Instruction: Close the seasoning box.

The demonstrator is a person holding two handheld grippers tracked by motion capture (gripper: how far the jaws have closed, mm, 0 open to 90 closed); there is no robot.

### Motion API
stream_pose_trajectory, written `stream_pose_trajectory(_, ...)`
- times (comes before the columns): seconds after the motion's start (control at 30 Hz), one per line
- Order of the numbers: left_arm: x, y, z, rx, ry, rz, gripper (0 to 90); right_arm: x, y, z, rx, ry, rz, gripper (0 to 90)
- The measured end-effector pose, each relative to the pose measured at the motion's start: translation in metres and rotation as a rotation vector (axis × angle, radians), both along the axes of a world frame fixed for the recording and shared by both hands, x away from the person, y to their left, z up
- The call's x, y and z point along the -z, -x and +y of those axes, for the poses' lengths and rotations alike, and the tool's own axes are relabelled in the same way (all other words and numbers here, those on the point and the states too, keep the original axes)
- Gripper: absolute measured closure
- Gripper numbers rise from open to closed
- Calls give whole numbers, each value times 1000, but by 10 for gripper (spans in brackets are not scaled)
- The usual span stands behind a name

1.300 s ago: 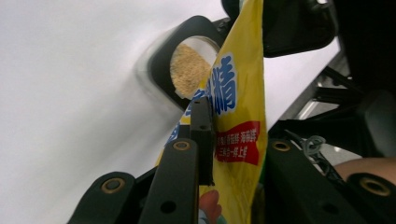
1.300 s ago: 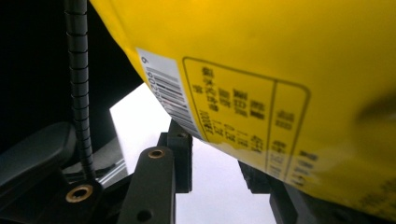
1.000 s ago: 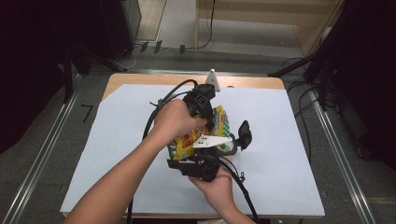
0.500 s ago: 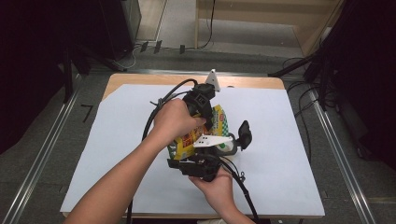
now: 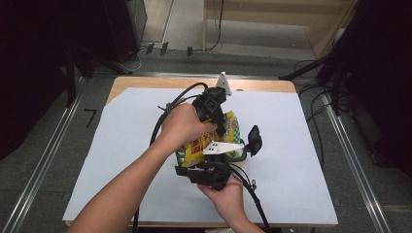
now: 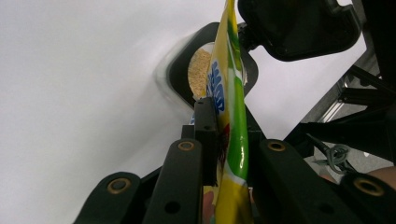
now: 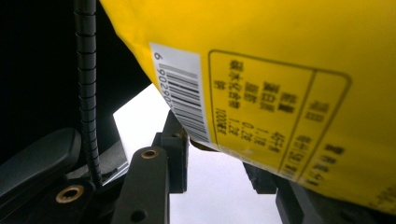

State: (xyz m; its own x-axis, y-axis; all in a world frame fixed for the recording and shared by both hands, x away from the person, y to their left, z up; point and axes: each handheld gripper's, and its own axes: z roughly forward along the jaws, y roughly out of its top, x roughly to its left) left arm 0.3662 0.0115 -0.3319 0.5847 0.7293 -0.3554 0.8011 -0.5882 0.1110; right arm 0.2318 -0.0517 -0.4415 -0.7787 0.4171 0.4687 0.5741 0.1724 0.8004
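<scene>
Since the earlier frames my hands and the bag have held their places; my left gripper's jaws have just been opening slightly, the bag's edge between them. On the white table sheet (image 5: 291, 126), the yellow snack bag (image 5: 232, 127) tilts over a black container (image 6: 180, 74) already holding crumbs (image 6: 198, 72). My left gripper (image 6: 229, 140) pinches the bag; my right gripper (image 7: 217, 163) clamps its lower corner. I should keep the mouth above the container and tip gently.
</scene>
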Motion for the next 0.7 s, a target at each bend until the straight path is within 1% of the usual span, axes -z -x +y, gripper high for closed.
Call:
stream_pose_trajectory(0.2,0,1,-1,4,4,6,839,0,1,-1,1,-2,0,671)
stream_pose_trajectory(0.4,0,3,-4,2,4,1,826,2,3,0,7,0,-3,675)
stream_pose_trajectory(0.43,0,3,-4,11,3,3,826,2,4,0,8,0,-2,676)
stream_pose_trajectory(0.7,0,4,-5,11,8,4,821,2,4,0,10,4,-2,684)
